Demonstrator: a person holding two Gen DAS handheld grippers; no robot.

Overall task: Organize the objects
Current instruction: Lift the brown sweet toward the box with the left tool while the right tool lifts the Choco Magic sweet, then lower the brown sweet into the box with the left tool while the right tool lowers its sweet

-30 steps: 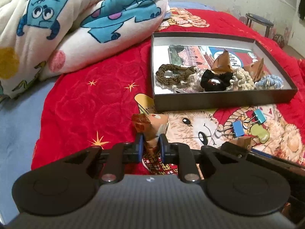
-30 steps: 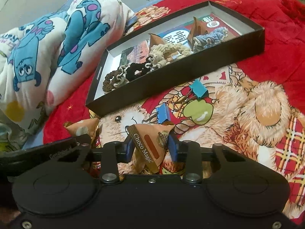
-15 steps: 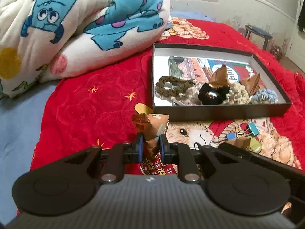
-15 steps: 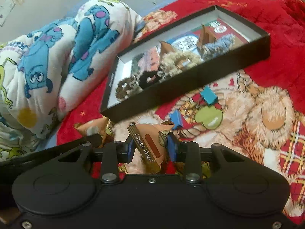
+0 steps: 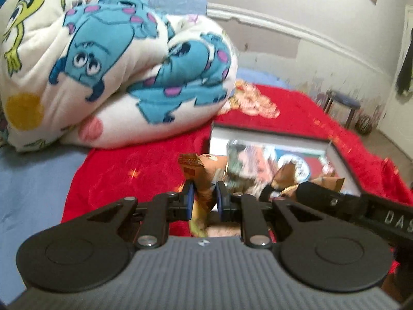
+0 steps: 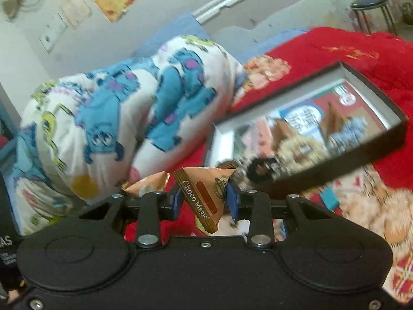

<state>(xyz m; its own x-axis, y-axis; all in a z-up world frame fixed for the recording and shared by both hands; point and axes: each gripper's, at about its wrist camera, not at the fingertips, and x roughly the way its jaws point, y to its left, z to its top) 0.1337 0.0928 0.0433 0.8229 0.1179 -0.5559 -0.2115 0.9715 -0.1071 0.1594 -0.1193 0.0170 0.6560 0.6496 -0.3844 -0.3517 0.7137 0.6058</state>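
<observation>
My left gripper (image 5: pixel 204 197) is shut on a brown snack packet (image 5: pixel 200 166) and holds it in the air over the red blanket. My right gripper (image 6: pixel 205 197) is shut on a brown "Choco Magic" packet (image 6: pixel 204 193), also lifted. The left packet also shows in the right wrist view (image 6: pixel 148 183). Ahead lies the shallow black box (image 5: pixel 343 156), also in the right wrist view (image 6: pixel 361 152). It holds hair ties (image 6: pixel 260 166) and more brown packets (image 5: pixel 286 173). The right gripper's arm crosses the left wrist view at lower right.
A folded cartoon quilt (image 5: pixel 108 72) is piled at the left, beside the box. Blue binder clips (image 6: pixel 330 197) lie on the bear-print blanket (image 6: pixel 382 214) in front of the box. A stool (image 6: pixel 371 7) stands by the far wall.
Both grippers have risen and tilted upward with their packets still held. The views now show more wall and quilt, and the box sits lower and blurred.
</observation>
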